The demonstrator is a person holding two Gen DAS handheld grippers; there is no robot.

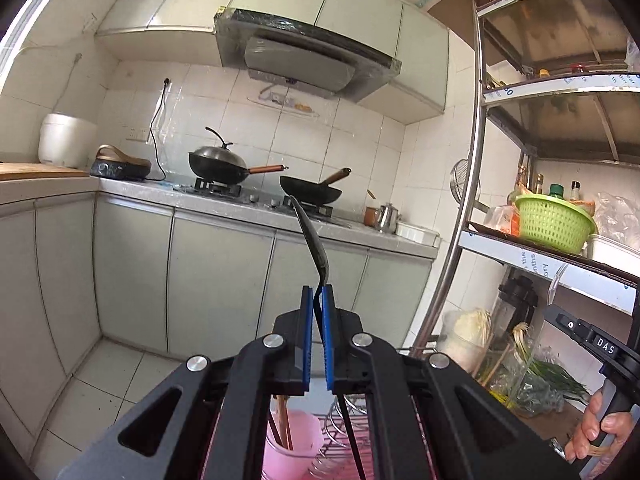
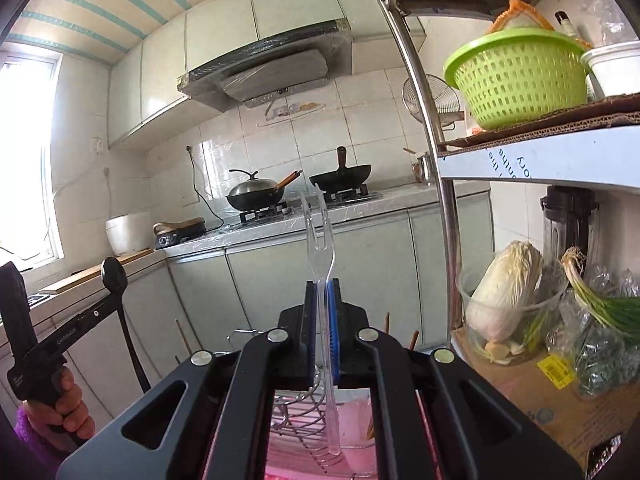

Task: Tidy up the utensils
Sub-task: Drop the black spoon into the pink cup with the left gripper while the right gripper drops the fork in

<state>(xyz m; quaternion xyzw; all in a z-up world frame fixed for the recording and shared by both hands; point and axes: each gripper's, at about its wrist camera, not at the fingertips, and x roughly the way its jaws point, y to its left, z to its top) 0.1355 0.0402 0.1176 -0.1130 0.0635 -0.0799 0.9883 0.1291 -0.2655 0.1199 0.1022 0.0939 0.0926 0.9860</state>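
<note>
Two utensils are up in the air right now. Left view: left gripper (image 1: 318, 300) is clamped on a black spoon (image 1: 311, 240) at its thin handle; looks light, stiff, slippery.

Right view: right gripper (image 2: 322, 300) pinches a clear fork (image 2: 318, 240) mid-handle; probably brittle, so go gentle. Pink cup (image 2: 360, 432) sits below.

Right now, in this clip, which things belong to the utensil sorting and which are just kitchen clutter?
Part of the job:
- left gripper, shut on the black plastic spoon
- right gripper, shut on the clear plastic fork
- pink plastic utensil cup holding chopsticks
- wire dish rack

Just lying about:
- lidded black wok
- open black wok
- green plastic colander
- napa cabbage
</note>
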